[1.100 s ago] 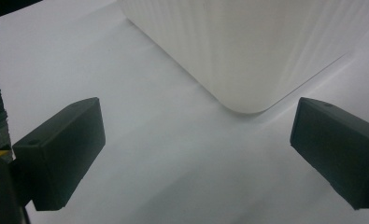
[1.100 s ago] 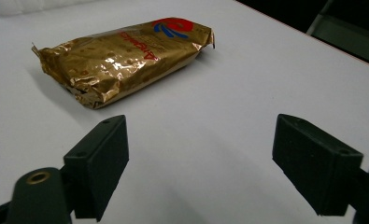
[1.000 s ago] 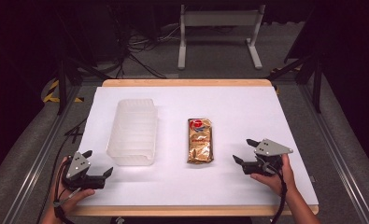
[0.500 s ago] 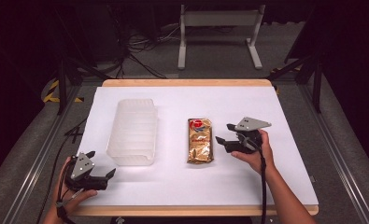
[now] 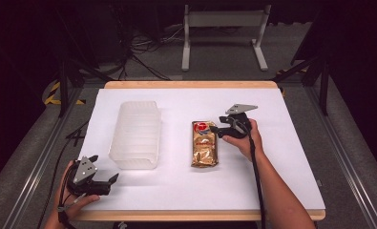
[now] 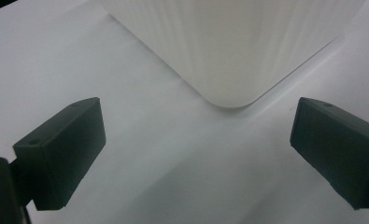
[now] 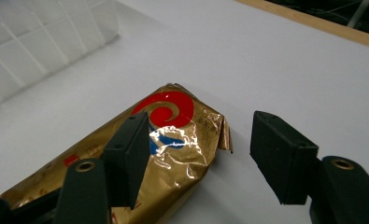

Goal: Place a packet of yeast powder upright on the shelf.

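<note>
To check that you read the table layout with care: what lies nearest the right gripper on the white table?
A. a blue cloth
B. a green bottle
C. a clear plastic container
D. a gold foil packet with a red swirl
D: the right gripper sits at the far end of the gold foil packet, whose red swirl shows between its jaws in the right gripper view, while the clear plastic container lies farther left.

- Bare worktop (image 5: pixel 272 181) lay open along the near edge and the right side.
- The plastic container (image 5: pixel 134 134) blocked the left-centre, directly ahead of the left hand-held gripper (image 5: pixel 101 180).
- A clear lane separated the container from the gold packet (image 5: pixel 204 144).
</note>
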The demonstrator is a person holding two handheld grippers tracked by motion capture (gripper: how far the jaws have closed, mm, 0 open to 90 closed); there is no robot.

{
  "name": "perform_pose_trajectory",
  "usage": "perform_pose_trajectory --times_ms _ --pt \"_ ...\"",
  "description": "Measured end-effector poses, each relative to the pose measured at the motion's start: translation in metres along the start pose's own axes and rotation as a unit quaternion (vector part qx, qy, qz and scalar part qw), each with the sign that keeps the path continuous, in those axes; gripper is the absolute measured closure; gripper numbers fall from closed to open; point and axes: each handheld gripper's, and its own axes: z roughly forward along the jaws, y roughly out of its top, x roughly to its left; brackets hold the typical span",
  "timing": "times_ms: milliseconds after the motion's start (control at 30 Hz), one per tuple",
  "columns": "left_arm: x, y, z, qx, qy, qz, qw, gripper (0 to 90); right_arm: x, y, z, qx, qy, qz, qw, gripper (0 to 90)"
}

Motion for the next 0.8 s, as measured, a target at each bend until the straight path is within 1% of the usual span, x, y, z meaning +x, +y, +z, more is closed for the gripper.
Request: perform_pose_trajectory --times_ms 67,167,233,300,367,433,467,500,533,700,767,800 --pt "0.0 0.0 0.0 0.0 0.0 -0.001 1.0 4.2 -0.002 0.003 0.008 0.004 0.002 0.009 1.0 38.3" --pt "-0.001 -0.001 0.001 0.004 0.003 0.004 1.0 4.2 -0.004 0.008 0.018 0.016 -0.001 0.011 0.9998 37.8" --pt "-0.002 -0.001 0.001 0.004 0.003 0.008 1.0 4.2 -0.005 0.01 0.025 0.031 -0.007 0.007 0.9995 37.1" --pt "-0.002 0.0 0.001 0.003 0.003 0.007 1.0 4.2 -0.007 0.011 0.03 0.04 -0.001 0.016 0.9991 36.7" --pt "-0.003 0.0 0.0 0.002 0.002 0.007 1.0 4.2 -0.009 0.013 0.035 0.051 -0.011 0.021 0.9984 35.7" --pt "-0.003 -0.001 0.0 0.005 0.003 0.009 0.9999 4.2 -0.012 0.013 0.039 0.058 -0.005 0.029 0.9979 35.9" --pt "-0.003 -0.001 0.0 0.005 0.003 0.01 0.9999 4.2 -0.013 0.013 0.041 0.064 -0.01 0.029 0.9975 35.7" --pt "-0.003 -0.001 0.001 0.006 0.005 0.011 0.9999 4.2 -0.015 0.012 0.044 0.069 -0.008 0.031 0.9971 36.7" --pt "-0.003 -0.001 0.001 0.008 0.007 0.015 0.9998 4.2 -0.016 0.013 0.045 0.072 -0.003 0.035 0.9968 36.9" --pt "-0.003 -0.001 0.001 0.007 0.005 0.014 0.9999 4.2 -0.019 0.012 0.053 0.08 0.017 0.054 0.9952 35.2" --pt "-0.003 -0.001 0.001 0.008 0.004 0.014 0.9999 4.2 -0.02 0.01 0.056 0.081 0.031 0.066 0.9941 37.6" --pt "-0.003 -0.001 0.001 0.008 0.003 0.015 0.9999 4.2 -0.021 0.01 0.057 0.079 0.042 0.077 0.993 39.4"
